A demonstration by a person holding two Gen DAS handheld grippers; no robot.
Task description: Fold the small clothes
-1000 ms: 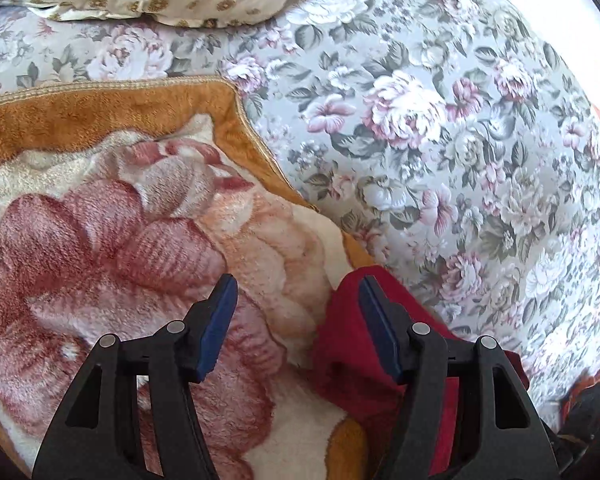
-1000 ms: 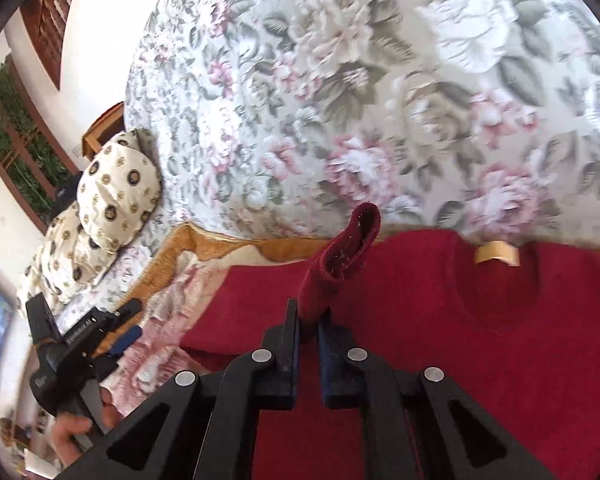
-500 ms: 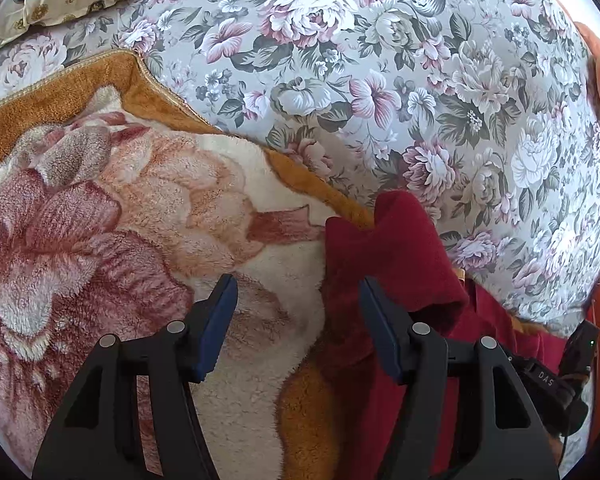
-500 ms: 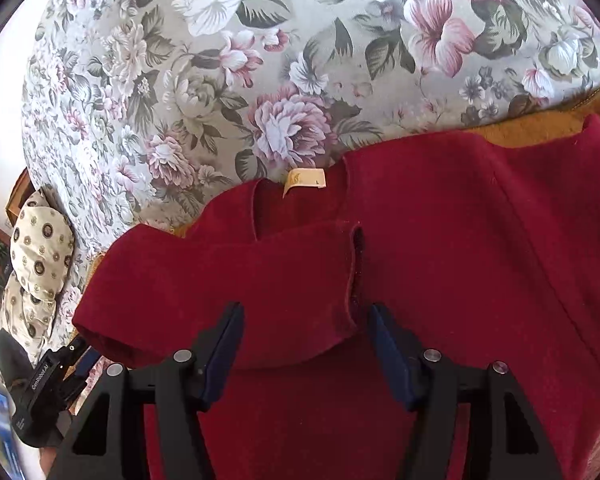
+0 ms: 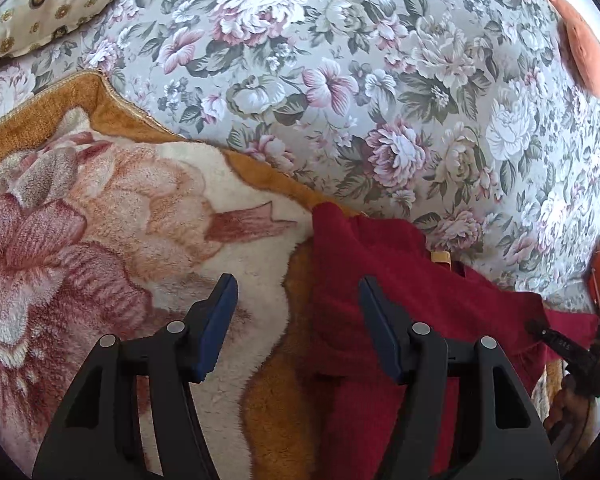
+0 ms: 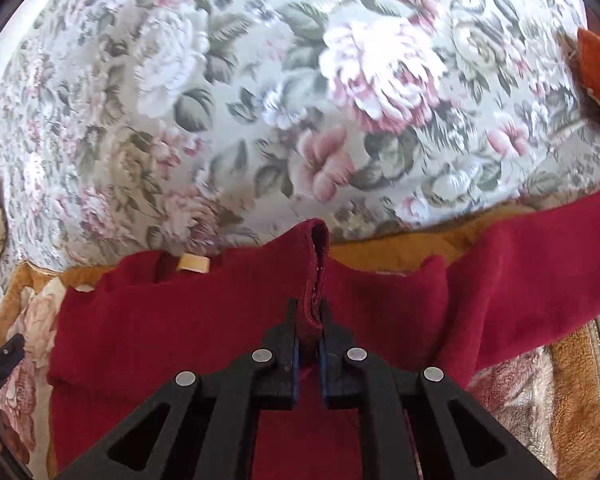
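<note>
Gone from the flat spot on the chest: sleeve cuff [image 6: 315,276] pinched up again in the right gripper [image 6: 309,344], jaws clamped tight on it. Left gripper [image 5: 296,320] wide open, holding nothing, straddling the edge of the red sweater [image 5: 380,280] spread on the blanket [image 5: 100,220]. Best carried low across the chest, laid smooth, released only once flat.

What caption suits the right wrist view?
Right gripper pinches a red sweater cuff above the fleece blanket.
</note>
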